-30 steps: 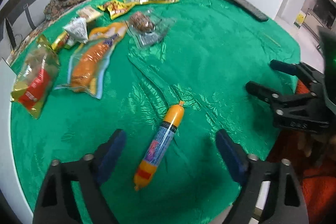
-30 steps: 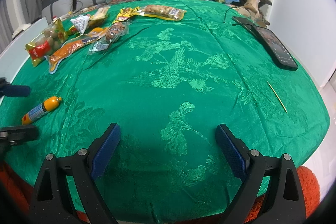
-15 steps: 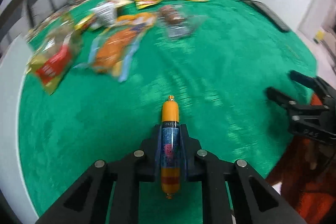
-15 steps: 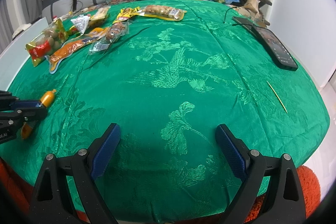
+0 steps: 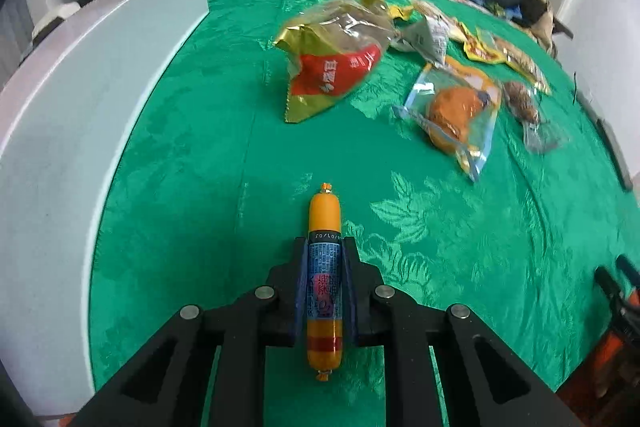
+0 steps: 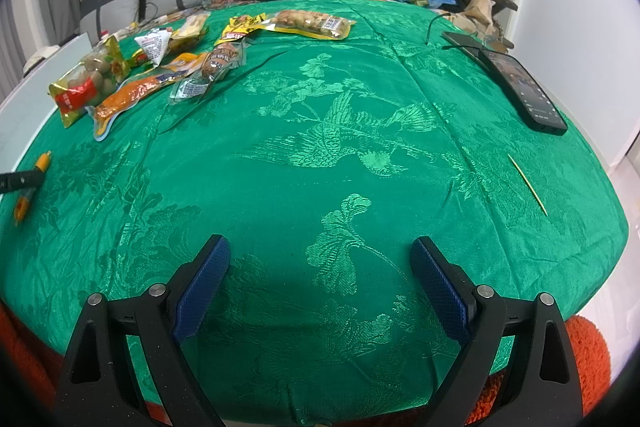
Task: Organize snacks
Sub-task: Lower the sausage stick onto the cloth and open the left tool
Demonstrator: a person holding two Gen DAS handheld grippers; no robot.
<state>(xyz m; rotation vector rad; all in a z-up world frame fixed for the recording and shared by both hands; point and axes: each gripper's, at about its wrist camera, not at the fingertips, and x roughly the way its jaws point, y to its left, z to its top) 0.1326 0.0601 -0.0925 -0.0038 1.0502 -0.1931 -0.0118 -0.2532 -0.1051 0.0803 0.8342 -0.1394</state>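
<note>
Pinching a sausage stick (image 5: 324,279) between its two fingers, the left tool (image 5: 324,287) holds it lengthwise along its own axis, the orange tip pointing toward 12 o'clock in the left wrist view and the other clipped end sticking out at 6 o'clock behind the pads. Whether the stick is lifted off the green tablecloth (image 5: 224,155) cannot be told from here. A white panel (image 5: 80,99) curves along the cloth's edge from 8 to 11 o'clock.

Ahead of the stick lie the other snacks. A gold-and-red bag (image 5: 336,59) sits at 12 o'clock, well apart from the tool. Just beside it at 1 o'clock is a small white pouch (image 5: 426,37), and nearer at 2 o'clock a clear packet with orange contents (image 5: 456,107). Farther right a clear packet with brown contents (image 5: 524,103) rests near the cloth's far side.

In the right wrist view, the right tool (image 6: 320,287) is spread wide, its blue pads over bare cloth with nothing between them. The left tool with the stick shows at 9 o'clock. A long packet of nuts (image 6: 310,23) lies at 12 o'clock, a phone (image 6: 520,87) at 2 o'clock, and a thin wooden stick (image 6: 527,183) at 3 o'clock.
</note>
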